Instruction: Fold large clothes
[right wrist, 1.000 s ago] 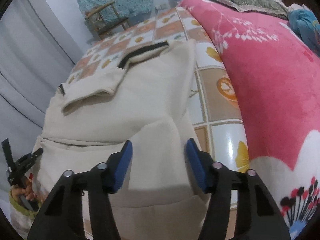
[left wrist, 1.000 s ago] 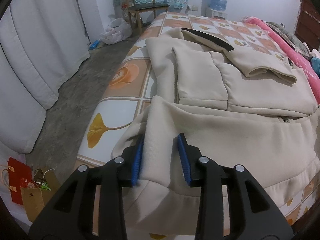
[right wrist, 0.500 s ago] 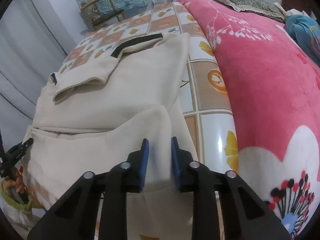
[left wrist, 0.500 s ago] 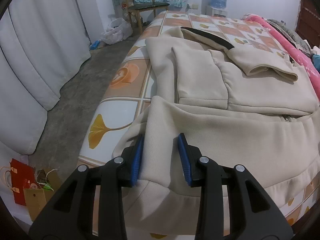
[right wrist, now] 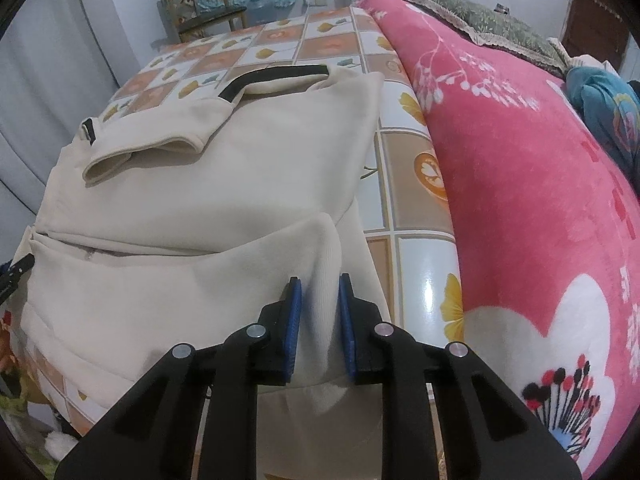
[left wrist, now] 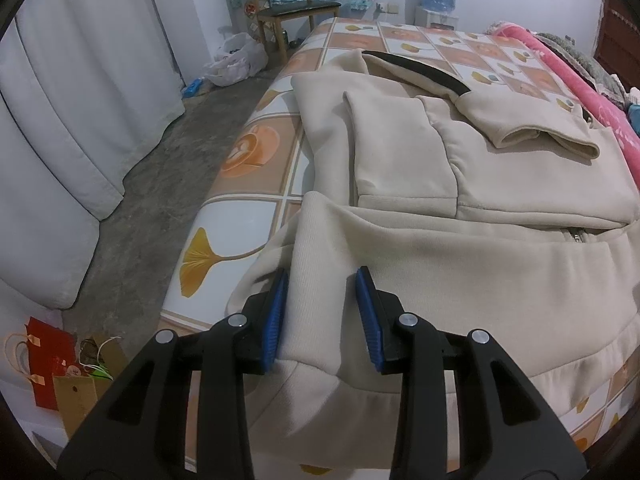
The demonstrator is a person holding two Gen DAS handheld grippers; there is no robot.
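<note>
The cream jacket's hem ran off the lower frame edge. Its zipper was mostly tucked under a fold. The blue bundle, possibly clothing, was cropped at right.

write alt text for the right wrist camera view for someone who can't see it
The right tongs pinch a raised fold of a cream hooded jacket at its near hem. The jacket lies on a tile-patterned bed sheet, with a pink floral blanket alongside.

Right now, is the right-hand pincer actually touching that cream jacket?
Touching. In the right wrist view, both blue pads of the right gripper press a raised fold at the hem of the cream jacket; its jaws have just been closing.
</note>
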